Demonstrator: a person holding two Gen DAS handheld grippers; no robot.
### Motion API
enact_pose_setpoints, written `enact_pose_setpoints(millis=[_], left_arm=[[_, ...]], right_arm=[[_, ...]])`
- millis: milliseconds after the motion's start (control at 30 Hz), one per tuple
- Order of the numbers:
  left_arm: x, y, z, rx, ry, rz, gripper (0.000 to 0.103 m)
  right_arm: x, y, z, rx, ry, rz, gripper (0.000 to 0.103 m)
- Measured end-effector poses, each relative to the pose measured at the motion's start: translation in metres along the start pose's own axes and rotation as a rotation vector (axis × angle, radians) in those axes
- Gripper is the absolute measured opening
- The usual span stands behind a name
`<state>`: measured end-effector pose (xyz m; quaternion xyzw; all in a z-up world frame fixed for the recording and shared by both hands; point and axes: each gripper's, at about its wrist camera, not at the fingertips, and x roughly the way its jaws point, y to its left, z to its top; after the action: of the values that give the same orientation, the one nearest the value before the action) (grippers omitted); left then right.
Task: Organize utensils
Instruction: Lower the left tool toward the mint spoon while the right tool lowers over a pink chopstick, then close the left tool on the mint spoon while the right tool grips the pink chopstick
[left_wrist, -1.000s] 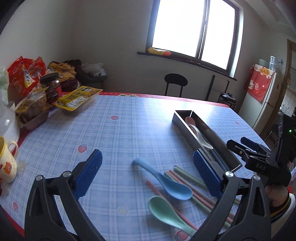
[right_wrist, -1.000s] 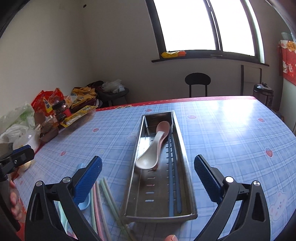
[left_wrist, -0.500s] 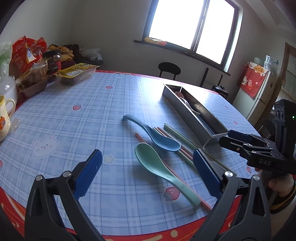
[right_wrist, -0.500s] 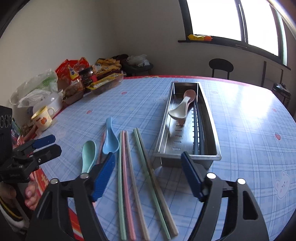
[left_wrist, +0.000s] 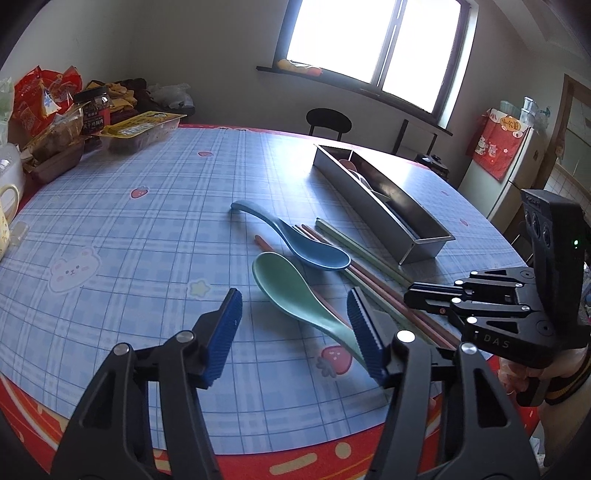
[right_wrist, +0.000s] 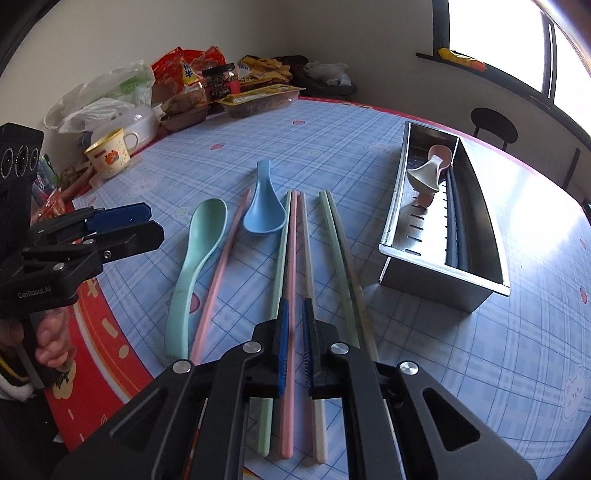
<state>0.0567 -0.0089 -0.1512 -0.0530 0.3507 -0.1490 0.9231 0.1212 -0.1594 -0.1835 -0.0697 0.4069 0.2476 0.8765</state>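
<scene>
Landmark: steel tray (right_wrist: 443, 236), long and narrow, sitting on the blue plaid tablecloth (right_wrist: 332, 147). Inside it: a cream spoon (right_wrist: 424, 177) lying over a pink spoon (right_wrist: 441, 153) at the far end, plus dark chopsticks (right_wrist: 456, 229) along the divider.

Left of the tray, all on the cloth:
- pale green chopstick pair (right_wrist: 338, 236), nearest the tray
- bundle of three chopsticks (right_wrist: 293, 236) (green, pink, cream), next out
- blue spoon (right_wrist: 264, 210), bowl touching that bundle
- single pink chopstick (right_wrist: 225, 254), running under the blue spoon's edge
- green spoon (right_wrist: 195, 258), farthest from the tray, handle toward the table's red edge

Right gripper (right_wrist: 293, 325): fingers nearly closed, narrow gap, straddling the pink stick of the three-stick bundle near its near end. Whether the pads actually touch it can't be told.

Left gripper (left_wrist: 293, 317): fingers spread wide, nothing between them, hovering over the green spoon's (left_wrist: 295, 291) handle end, well away from the tray (left_wrist: 384, 206).

Far side of the table from the tray: yellow mug (right_wrist: 110, 153), dark-lidded jar (right_wrist: 221, 83), snack bags (right_wrist: 184, 70), all at the wall edge.
</scene>
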Motion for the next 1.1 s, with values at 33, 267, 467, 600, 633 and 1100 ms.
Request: enact_pose_setpoints(millis=[33,267,467,600,633,1100], left_arm=[[0.000,0.000,0.000,0.000,0.001,-0.003,0.060],[0.005,-0.001,-0.001,-0.002,0.021,-0.035,0.060],[0.007,0.001,-0.001,-0.018,0.035,-0.037,0.058],[0.009,0.000,0.000,-0.017,0.043,-0.033,0.058],[0.010,0.000,0.000,-0.016,0.045,-0.029,0.058],[0.024,-0.010,-0.001,-0.001,0.148,0.025,0.038]], right_arm=[[0.003,0.001,0.000,-0.007,0.009,0.003,0.007],[0.016,0.009,0.006,-0.064,0.054,0.012,0.007],[0.028,0.013,0.020,-0.099,0.065,0.013,0.008],[0.036,0.009,0.028,-0.084,0.056,0.035,0.008],[0.037,0.007,0.029,-0.070,0.050,0.049,0.008],[0.026,-0.019,0.024,0.067,-0.011,0.155,0.006]])
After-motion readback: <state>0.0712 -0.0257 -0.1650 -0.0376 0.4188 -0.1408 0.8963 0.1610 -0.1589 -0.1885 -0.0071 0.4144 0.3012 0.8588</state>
